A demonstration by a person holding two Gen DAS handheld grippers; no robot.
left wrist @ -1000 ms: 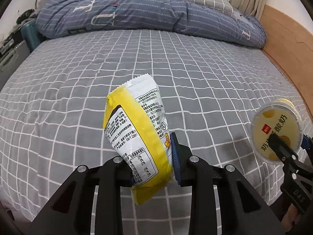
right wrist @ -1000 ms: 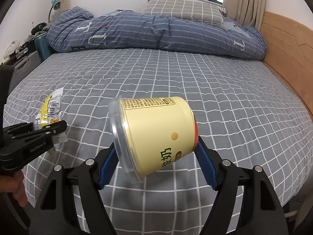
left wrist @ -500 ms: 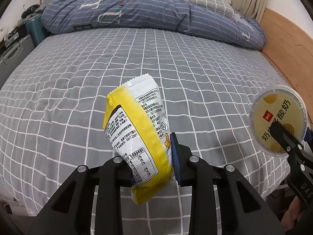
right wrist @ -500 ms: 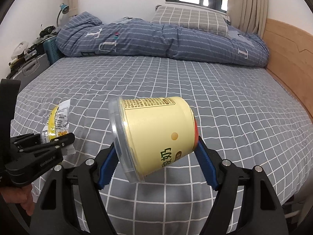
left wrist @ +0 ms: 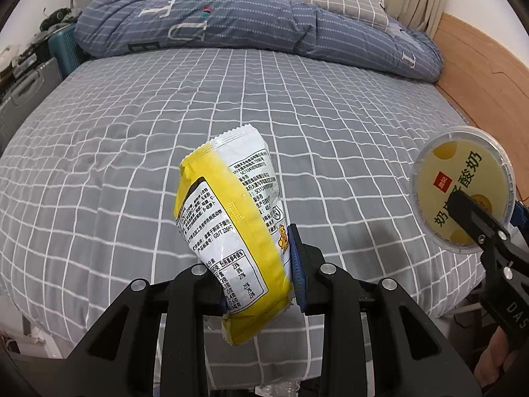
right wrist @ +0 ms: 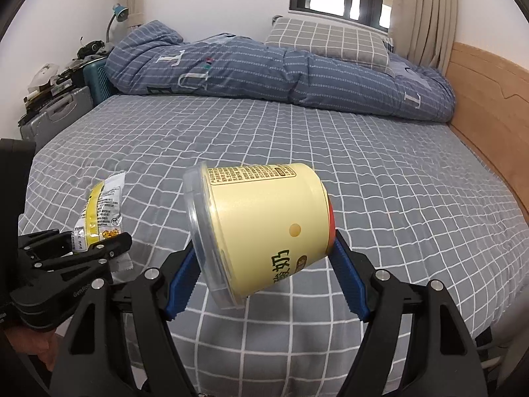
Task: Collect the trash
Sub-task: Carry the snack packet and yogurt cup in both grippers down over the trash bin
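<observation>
Above a bed covered in a grey sheet with a white grid, the left gripper was clamped on a crinkled yellow-and-white plastic snack wrapper. Its blue pads pinched the packet near the lower end, so that most of the wrapper stood up and leaned away beyond the fingertips while a short yellow tail hung below them.

The right gripper held a pale yellow plastic yogurt tub with a clear lid. The tub lay on its side between the widely spread blue pads, one pressed at the lidded end and the other at the base, with the lid turned toward the left gripper. Both items were clear of the sheet. A rumpled blue striped duvet and a grey checked pillow lay at the far end.
</observation>
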